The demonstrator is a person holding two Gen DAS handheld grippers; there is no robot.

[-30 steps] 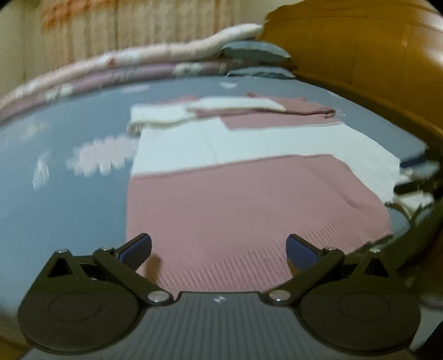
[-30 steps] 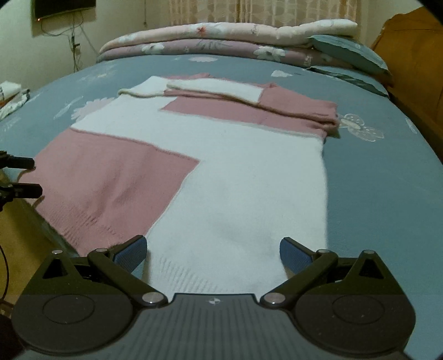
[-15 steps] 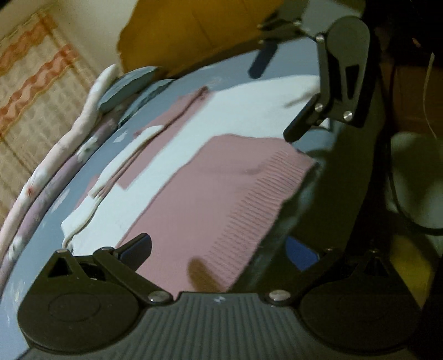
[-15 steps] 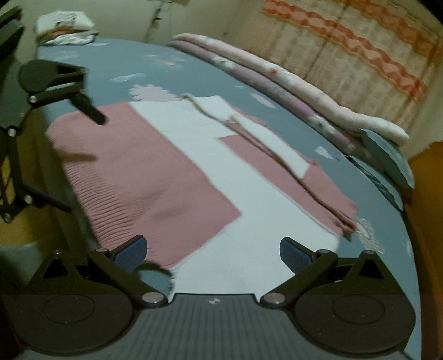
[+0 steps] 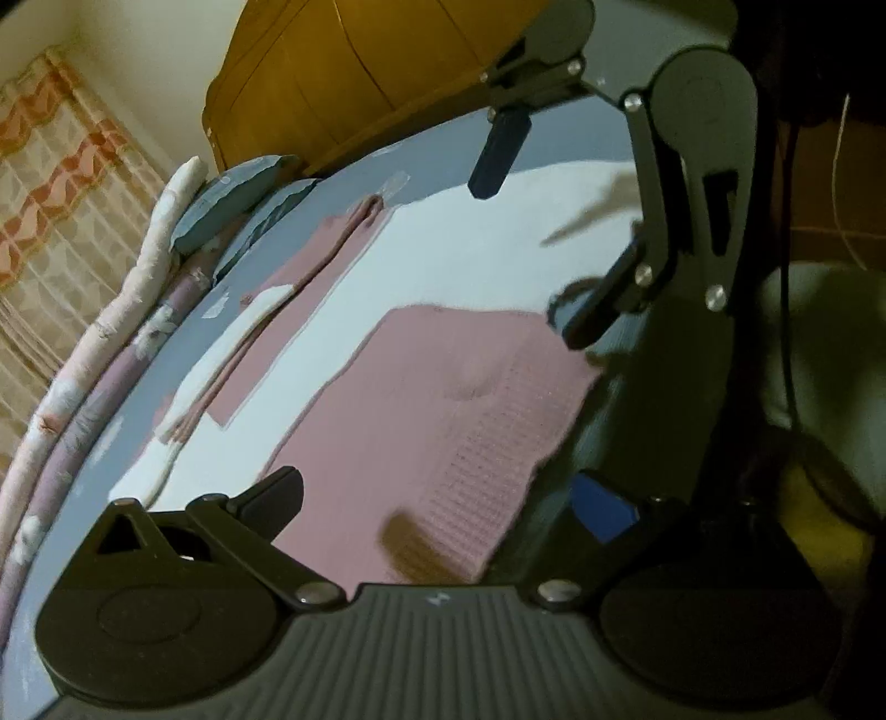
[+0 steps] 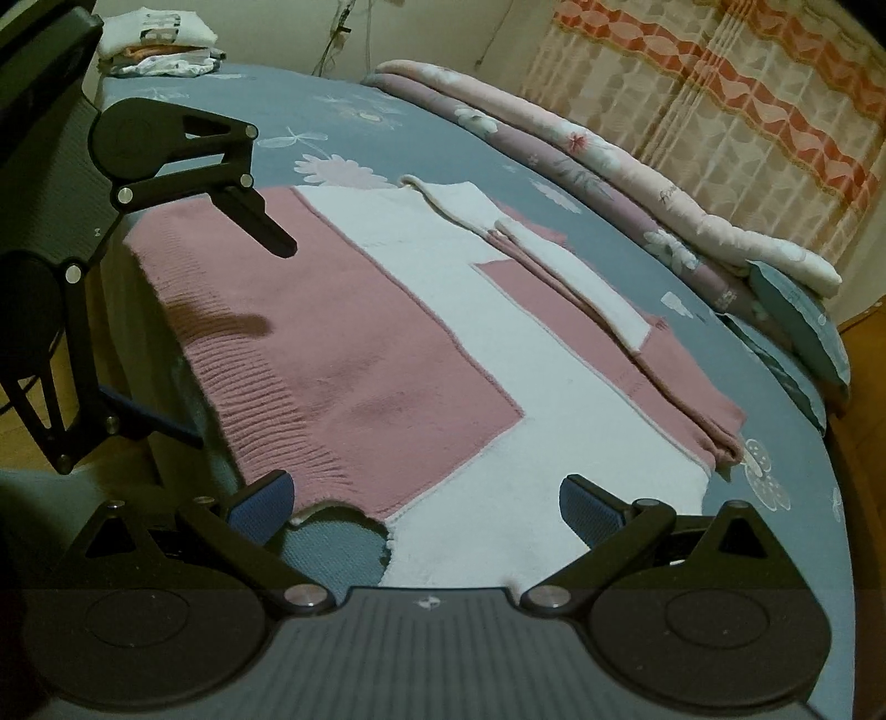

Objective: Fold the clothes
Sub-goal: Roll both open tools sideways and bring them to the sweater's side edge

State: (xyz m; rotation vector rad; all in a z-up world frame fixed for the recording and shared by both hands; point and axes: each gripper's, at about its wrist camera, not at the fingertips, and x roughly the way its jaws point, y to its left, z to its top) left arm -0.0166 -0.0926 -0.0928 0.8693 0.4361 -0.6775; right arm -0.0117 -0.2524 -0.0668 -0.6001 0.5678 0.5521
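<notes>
A pink and white colour-block sweater [image 6: 360, 332] lies flat on the blue bed sheet [image 6: 387, 127], its sleeves folded across the chest near the collar. Its ribbed hem [image 5: 476, 476] reaches the bed's near edge. My left gripper [image 5: 443, 498] is open and tilted over the pink hem corner, one finger above the knit and the other down beside the bed edge. My right gripper [image 6: 426, 501] stands open at the white part of the hem, holding nothing. Each gripper shows in the other's view: the left gripper [image 6: 207, 327] and the right gripper [image 5: 548, 232].
Rolled floral quilts [image 6: 609, 166] and blue pillows [image 6: 797, 310] line the far side by the curtain [image 6: 720, 111]. A wooden headboard [image 5: 360, 72] stands at one end. A pile of folded clothes [image 6: 160, 44] sits on the far corner.
Both grippers have turned from facing straight up the sweater to angled inward at its hem corners, so each now sees the other. Both stay open; the sweater has not moved.
</notes>
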